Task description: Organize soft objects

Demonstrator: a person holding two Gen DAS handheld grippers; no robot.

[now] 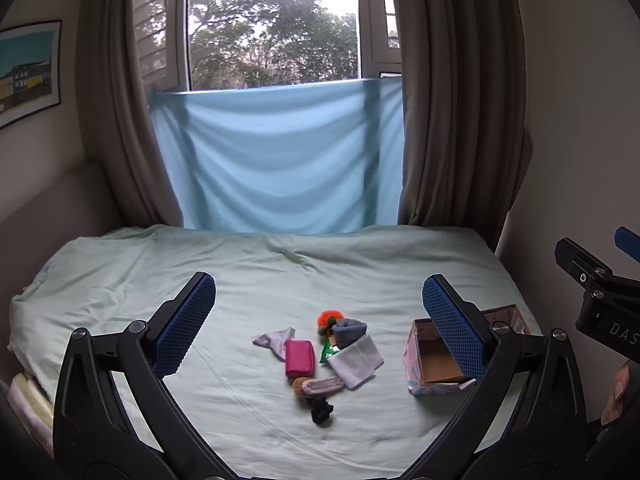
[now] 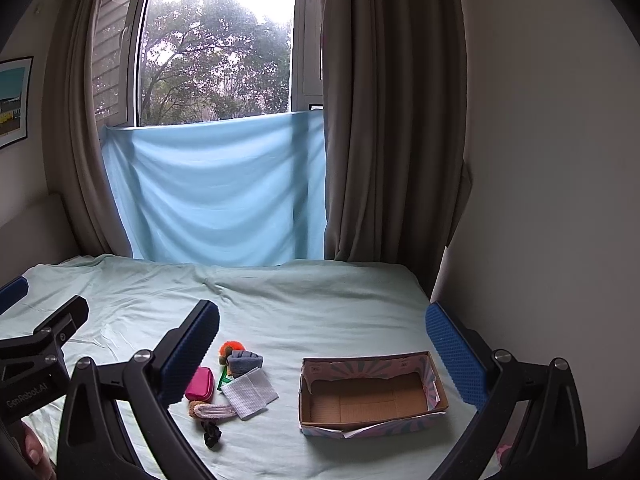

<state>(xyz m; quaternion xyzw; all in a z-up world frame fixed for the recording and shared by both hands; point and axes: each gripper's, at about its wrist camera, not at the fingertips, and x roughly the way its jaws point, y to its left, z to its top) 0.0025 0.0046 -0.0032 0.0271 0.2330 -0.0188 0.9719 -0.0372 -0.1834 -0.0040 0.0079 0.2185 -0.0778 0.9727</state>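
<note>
While both grippers hang above the bed, the soft objects lie in a loose cluster on the pale green sheet (image 1: 248,280), left of an open cardboard box (image 2: 372,398). Cluster contents: a pink pouch (image 1: 299,358), a folded white mesh cloth (image 1: 354,362) just beside it, a grey-blue rolled item (image 1: 350,330) touching an orange fluffy item (image 1: 329,318), a pale crumpled cloth (image 1: 272,339) on the far left, a striped sock-like item (image 1: 320,385) nearer the camera, and a small black item (image 1: 322,414) nearest. A green piece shows between pouch and mesh cloth; its kind cannot be told. Box interior shows bare cardboard, its patterned outer wall facing the camera. Left gripper (image 1: 318,318): jaws spread wide, holding nothing. Right gripper (image 2: 322,344): jaws likewise spread wide, holding nothing. Beyond the bed hang a light blue cloth (image 2: 216,188) below the window and brown curtains (image 2: 384,120).
</note>
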